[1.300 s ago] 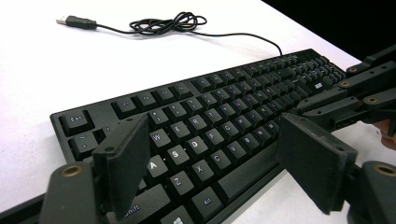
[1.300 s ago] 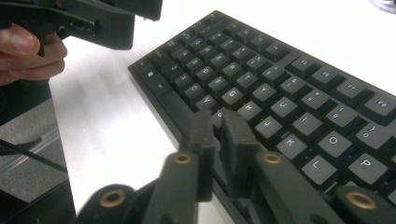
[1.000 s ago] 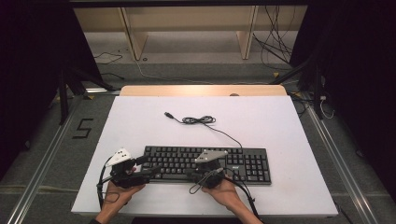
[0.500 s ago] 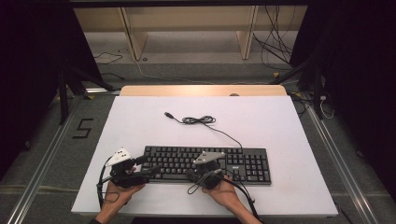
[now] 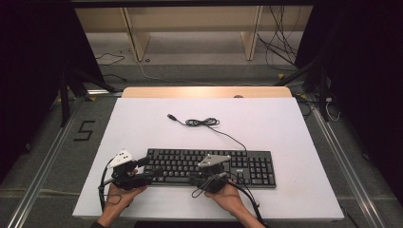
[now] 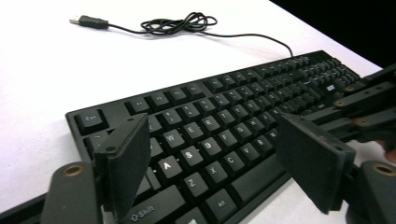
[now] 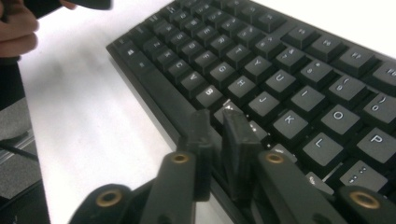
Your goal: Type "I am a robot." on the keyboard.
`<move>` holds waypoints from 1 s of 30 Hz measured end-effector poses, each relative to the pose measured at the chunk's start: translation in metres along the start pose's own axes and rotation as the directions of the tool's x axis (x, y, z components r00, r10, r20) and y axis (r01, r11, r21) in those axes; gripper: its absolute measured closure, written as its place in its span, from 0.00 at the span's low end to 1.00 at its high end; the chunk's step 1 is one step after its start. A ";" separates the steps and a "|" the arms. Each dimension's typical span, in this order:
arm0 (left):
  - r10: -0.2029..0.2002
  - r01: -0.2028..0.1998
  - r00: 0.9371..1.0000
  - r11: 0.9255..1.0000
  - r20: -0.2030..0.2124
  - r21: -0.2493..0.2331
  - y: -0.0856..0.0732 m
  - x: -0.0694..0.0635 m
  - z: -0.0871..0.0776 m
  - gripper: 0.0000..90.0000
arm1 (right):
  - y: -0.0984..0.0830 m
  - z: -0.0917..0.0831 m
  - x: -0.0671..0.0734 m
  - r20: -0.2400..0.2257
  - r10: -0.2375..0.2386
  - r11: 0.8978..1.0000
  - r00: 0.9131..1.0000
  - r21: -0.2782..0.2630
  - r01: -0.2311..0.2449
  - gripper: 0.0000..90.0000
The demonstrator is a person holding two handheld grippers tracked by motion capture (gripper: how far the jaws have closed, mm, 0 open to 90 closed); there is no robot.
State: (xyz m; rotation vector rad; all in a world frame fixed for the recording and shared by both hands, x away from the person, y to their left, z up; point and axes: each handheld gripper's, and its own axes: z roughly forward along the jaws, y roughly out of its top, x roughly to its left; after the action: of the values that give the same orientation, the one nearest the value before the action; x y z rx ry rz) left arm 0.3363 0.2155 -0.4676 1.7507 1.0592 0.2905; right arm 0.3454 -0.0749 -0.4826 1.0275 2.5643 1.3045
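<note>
The jaws of the left gripper [image 6: 212, 170] stood wide apart with nothing between them, poised over the left end of the black keyboard [image 5: 209, 166] above the A, S and Shift keys. The jaws of the right gripper [image 7: 218, 140] were pressed almost together, holding nothing, their tips down at the keyboard's near edge around the N and M keys; whether they touched the keys could not be told. The keyboard lay flat on the white tabletop [image 5: 285, 128], near its front edge and parallel to it. Its cable [image 5: 204, 122] ran back from the rear edge to a loose tangle further up the tabletop, ending in a USB plug [image 6: 86, 21] lying free.
</note>
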 end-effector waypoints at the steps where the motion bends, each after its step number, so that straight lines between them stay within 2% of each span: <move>1: -0.004 0.004 1.000 1.000 -0.005 0.000 0.000 0.001 0.001 0.31 | 0.000 -0.002 0.001 -0.004 0.002 1.000 1.000 -0.004 -0.002 0.85; 3: -0.006 0.006 1.000 1.000 -0.012 0.001 0.000 0.002 0.001 0.33 | 0.000 -0.002 0.001 -0.007 0.000 1.000 1.000 -0.008 0.000 0.83; 5: -0.015 0.015 1.000 1.000 -0.020 0.003 0.000 0.004 0.002 0.41 | 0.001 -0.006 0.000 -0.018 0.005 1.000 1.000 -0.024 -0.005 0.73; 6: -0.020 0.020 1.000 1.000 -0.021 0.004 0.000 0.006 0.002 0.41 | 0.001 -0.006 0.000 -0.018 0.005 1.000 1.000 -0.024 -0.005 0.73; 7: -0.026 0.026 0.999 1.000 -0.027 0.012 0.000 0.007 0.004 0.47 | 0.002 -0.010 -0.001 -0.028 0.010 0.999 1.000 -0.042 -0.011 0.64; 8: -0.026 0.026 0.999 1.000 -0.027 0.012 0.000 0.007 0.004 0.49 | 0.002 -0.010 -0.001 -0.028 0.010 0.999 1.000 -0.042 -0.011 0.64; 9: -0.031 0.032 0.999 0.999 -0.035 0.027 -0.001 0.010 0.007 0.53 | 0.002 -0.012 -0.001 -0.024 0.015 0.999 1.000 -0.048 -0.016 0.58; 11: -0.032 0.033 0.999 0.999 -0.035 0.031 -0.001 0.010 0.008 0.61 | 0.003 -0.015 -0.002 -0.027 0.016 0.998 1.000 -0.058 -0.017 0.55; 12: -0.027 0.028 0.999 0.999 -0.037 0.037 -0.001 0.011 0.009 0.61 | 0.003 -0.015 -0.002 -0.027 0.016 0.998 1.000 -0.058 -0.017 0.55; 13: -0.023 0.025 0.999 0.999 -0.040 0.045 -0.001 0.012 0.010 0.68 | 0.003 -0.019 -0.003 -0.024 0.019 0.997 1.000 -0.072 -0.020 0.51; 14: -0.024 0.026 0.999 0.998 -0.042 0.053 -0.001 0.012 0.012 0.68 | 0.003 -0.019 -0.003 -0.024 0.019 0.997 1.000 -0.072 -0.020 0.51; 15: -0.020 0.023 0.999 0.998 -0.044 0.063 -0.002 0.012 0.013 0.73 | 0.004 -0.023 -0.005 -0.021 0.025 0.996 0.999 -0.081 -0.026 0.49; 16: -0.014 0.017 0.999 0.997 -0.049 0.075 -0.002 0.012 0.014 0.73 | 0.004 -0.023 -0.005 -0.021 0.025 0.996 0.999 -0.081 -0.026 0.49; 19: -0.005 0.011 0.998 0.995 -0.058 0.095 -0.003 0.013 0.017 0.84 | 0.005 -0.028 -0.007 -0.010 0.026 0.994 1.000 -0.105 -0.027 0.46; 21: -0.003 0.010 0.998 0.995 -0.062 0.101 -0.003 0.013 0.018 0.87 | 0.005 -0.030 -0.008 -0.009 0.030 0.993 1.000 -0.113 -0.031 0.44; 30: 0.007 0.005 0.996 0.990 -0.088 0.141 -0.005 0.014 0.022 0.96 | 0.004 -0.035 -0.008 -0.006 0.025 0.991 1.000 -0.134 -0.026 0.41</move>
State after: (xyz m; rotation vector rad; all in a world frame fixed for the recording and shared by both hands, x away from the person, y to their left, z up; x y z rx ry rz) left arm 0.3561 0.2129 -0.4854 1.8790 1.1664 0.3016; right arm 0.3411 -0.1019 -0.4591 1.0369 2.4345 1.4643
